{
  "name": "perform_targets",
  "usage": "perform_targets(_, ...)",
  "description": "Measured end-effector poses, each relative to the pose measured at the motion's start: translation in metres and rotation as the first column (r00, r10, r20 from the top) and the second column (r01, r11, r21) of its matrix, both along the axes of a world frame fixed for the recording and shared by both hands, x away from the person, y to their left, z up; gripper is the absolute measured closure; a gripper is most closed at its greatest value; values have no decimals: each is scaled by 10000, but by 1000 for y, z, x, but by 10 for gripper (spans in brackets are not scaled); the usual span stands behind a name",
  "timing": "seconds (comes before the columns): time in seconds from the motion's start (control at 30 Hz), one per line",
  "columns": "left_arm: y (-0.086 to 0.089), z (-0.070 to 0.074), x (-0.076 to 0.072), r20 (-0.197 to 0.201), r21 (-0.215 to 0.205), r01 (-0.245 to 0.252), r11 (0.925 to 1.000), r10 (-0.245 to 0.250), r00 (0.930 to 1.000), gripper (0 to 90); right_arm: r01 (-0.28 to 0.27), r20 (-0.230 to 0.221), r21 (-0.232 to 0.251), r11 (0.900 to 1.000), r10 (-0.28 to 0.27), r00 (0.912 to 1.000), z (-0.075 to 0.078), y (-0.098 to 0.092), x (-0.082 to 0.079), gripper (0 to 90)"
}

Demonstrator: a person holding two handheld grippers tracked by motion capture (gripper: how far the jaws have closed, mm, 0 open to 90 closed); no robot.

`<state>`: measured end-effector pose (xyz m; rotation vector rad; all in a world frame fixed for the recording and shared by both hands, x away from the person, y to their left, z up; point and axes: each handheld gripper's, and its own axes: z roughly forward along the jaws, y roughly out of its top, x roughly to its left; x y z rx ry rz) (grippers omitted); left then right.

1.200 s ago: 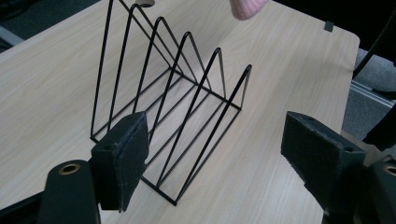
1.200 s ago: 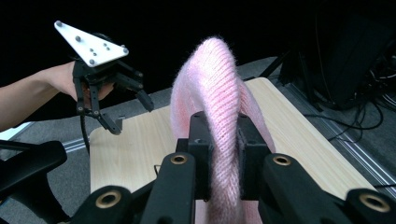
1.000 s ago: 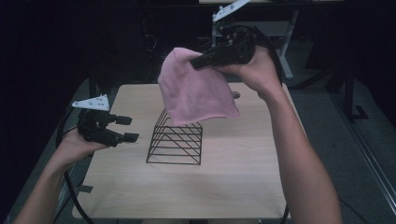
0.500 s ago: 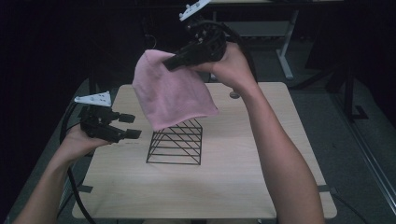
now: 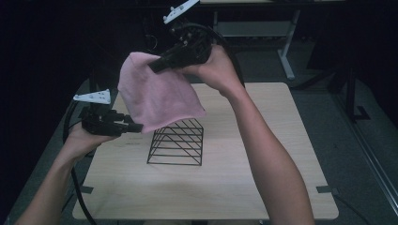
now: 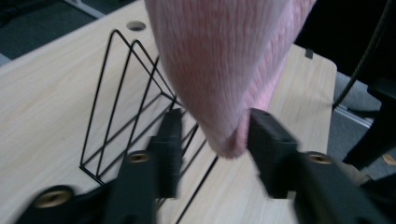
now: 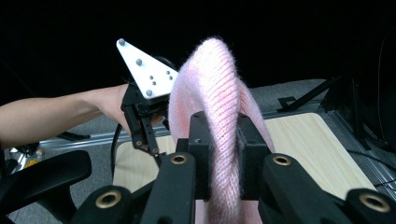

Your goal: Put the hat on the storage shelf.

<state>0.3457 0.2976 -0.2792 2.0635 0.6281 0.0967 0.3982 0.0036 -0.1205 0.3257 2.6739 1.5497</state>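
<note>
My right gripper point(image 5: 157, 65) is shut on the top fold of a pink knitted cloth point(image 5: 159, 98) and holds it high over the table's left half. The cloth hangs in front of a black wire rack point(image 5: 177, 143). In the right gripper view the fold point(image 7: 219, 93) is squeezed between my right gripper's point(image 7: 222, 140) pads. My left gripper point(image 5: 136, 127) sits low at the left, level with the cloth's bottom corner. Its jaws have just been closing. In the left gripper view that corner point(image 6: 224, 70) hangs between my left gripper's point(image 6: 215, 135) jaws. The right pad touches it and a small gap shows at the left pad.
The wire rack point(image 6: 126, 93) stands upright near the middle of the light wooden table point(image 5: 263, 178). A round cable hole point(image 6: 136, 25) lies beyond it. Dark desk frames and legs point(image 5: 286, 61) stand behind the table's far edge.
My right gripper has carried the pink cloth leftward, so its bottom corner now hangs at my left gripper. The left jaws stand narrower than before. The left hand has stayed put.
</note>
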Motion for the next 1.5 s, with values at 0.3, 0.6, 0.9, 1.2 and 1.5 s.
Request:
perform_targets(0.3, 9, -3, -1, -116, 304, -109, 9995, 113, 9999, 834, 249, -189, 63, 9997, -247, 9995, -17, 0, 8, 792)
perform_targets(0.6, 4, -12, 7, -186, 832, -238, 9962, 255, 9995, 837, 675, -609, 156, 9976, -664, 9959, -42, -11, 20, 791)
perform_targets(0.9, -8, -21, 13, -96, 1540, -258, 9877, 276, 9996, 836, 903, -1128, 442, 9949, -848, 9900, -70, -36, 24, 791)
perform_targets(1.2, -16, -25, 16, -140, 1764, -142, 9842, 169, 9998, 836, 1024, -1270, 459, 9937, -959, 9873, -82, -54, 22, 790)
perform_targets(1.5, -11, -32, 12, -231, 1868, -172, 9823, 219, 9995, 836, 640, -1328, 544, 9965, -563, 9895, -84, -43, 19, 784)
